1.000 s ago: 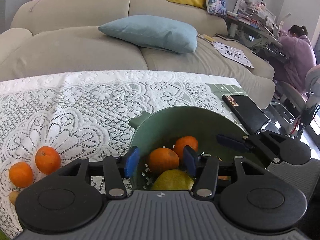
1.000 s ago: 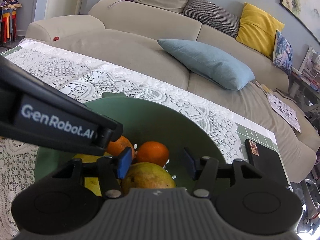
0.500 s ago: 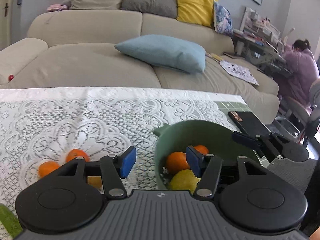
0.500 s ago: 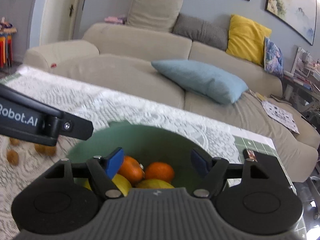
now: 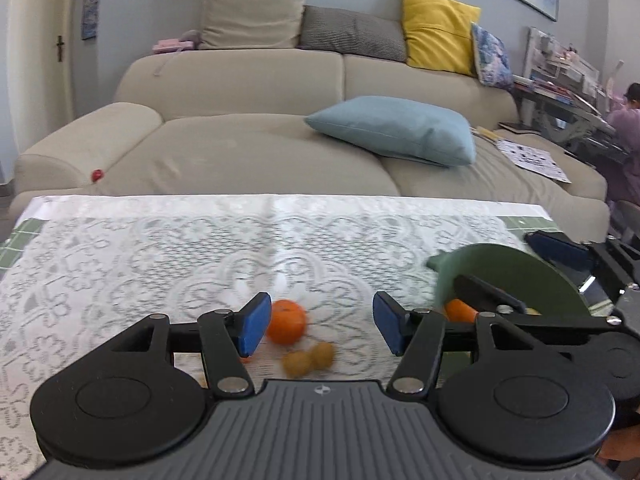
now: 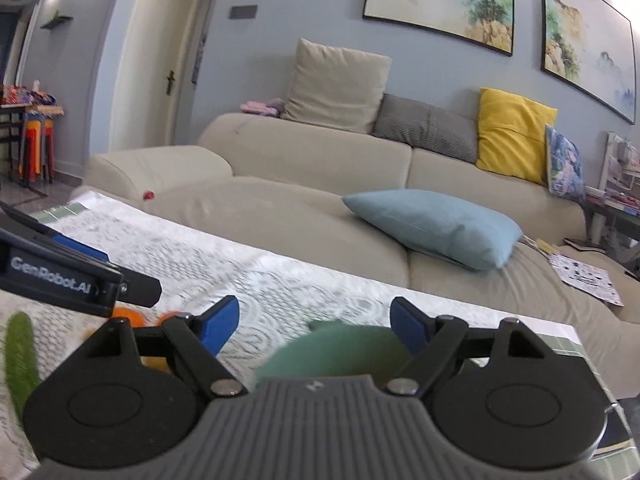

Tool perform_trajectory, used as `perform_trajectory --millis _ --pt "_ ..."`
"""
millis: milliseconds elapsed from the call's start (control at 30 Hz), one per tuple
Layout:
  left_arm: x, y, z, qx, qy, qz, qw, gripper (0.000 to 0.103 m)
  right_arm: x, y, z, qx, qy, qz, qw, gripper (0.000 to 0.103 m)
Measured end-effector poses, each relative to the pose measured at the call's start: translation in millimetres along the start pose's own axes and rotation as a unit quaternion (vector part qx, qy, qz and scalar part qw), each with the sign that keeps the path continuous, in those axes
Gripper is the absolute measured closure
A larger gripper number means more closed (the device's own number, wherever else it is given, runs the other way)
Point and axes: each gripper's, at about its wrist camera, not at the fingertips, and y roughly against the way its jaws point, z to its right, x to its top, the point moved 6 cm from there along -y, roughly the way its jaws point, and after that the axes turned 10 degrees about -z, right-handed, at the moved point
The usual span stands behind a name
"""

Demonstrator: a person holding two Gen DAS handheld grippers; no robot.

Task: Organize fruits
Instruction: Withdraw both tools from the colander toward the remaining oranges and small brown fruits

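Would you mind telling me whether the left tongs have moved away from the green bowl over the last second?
Yes. The left tongs, earlier above the green bowl, now sit to its left over the lace cloth, framing an orange.

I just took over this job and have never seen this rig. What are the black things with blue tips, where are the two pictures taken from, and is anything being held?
Those are hand-held tongs, one per hand, each with a camera looking along its blue tips. One picture looks past the left tongs, the other past the right tongs. Both hold nothing; the right pair's jaws are opening. On the lace tablecloth lie an orange, two small yellowish fruits and a long green vegetable. The green bowl at the right holds more fruit. A sofa stands behind.
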Motion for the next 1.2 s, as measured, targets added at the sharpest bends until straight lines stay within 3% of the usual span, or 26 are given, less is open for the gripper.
perform_trajectory --millis 167,567,900,1200 --pt "-4 5 -26 0.016 0.01 0.006 0.9998 0.034 4 3 -28 0.021 0.011 0.019 1.0 0.019" --pt "-23 -2 -78 0.019 0.034 -0.003 0.9992 0.034 -7 -15 -92 0.055 0.066 0.003 0.996 0.019" --pt "-40 -20 -105 0.002 0.055 -0.019 0.9983 0.034 -19 -42 -113 0.057 0.098 -0.039 0.993 0.036" --pt "-43 -39 -102 -0.025 0.047 -0.035 0.9979 0.035 -25 -70 -122 0.072 0.105 -0.079 0.989 0.05"
